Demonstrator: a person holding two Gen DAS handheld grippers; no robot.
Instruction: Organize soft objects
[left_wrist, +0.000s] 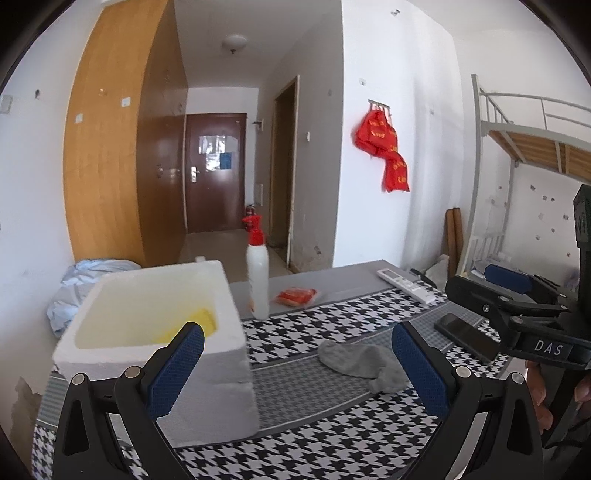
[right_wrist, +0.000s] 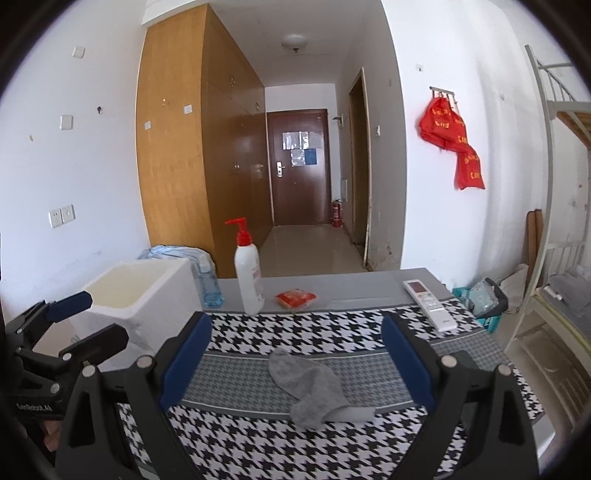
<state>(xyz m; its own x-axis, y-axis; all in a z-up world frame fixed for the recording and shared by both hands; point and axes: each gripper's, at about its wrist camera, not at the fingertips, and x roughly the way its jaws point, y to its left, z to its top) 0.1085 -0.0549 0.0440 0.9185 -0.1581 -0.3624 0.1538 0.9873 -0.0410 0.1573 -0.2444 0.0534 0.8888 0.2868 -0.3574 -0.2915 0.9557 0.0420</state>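
Your grey sock (right_wrist: 317, 388) lies crumpled on the houndstooth cloth (right_wrist: 332, 328) covering the table, low in the centre of the right wrist view, between your right gripper (right_wrist: 295, 363) fingers (right_wrist: 406, 363) but untouched. Those fingers stand wide apart, holding nothing. Your left gripper (left_wrist: 295, 369) is spread too, empty, with the sock beside its right finger and the white foam box (left_wrist: 162, 332) at lower left.

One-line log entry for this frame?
left tongs: open, empty | right tongs: open, empty | grey sock: flat on houndstooth cloth | foam box: open, something yellow inside | step: pre-grasp
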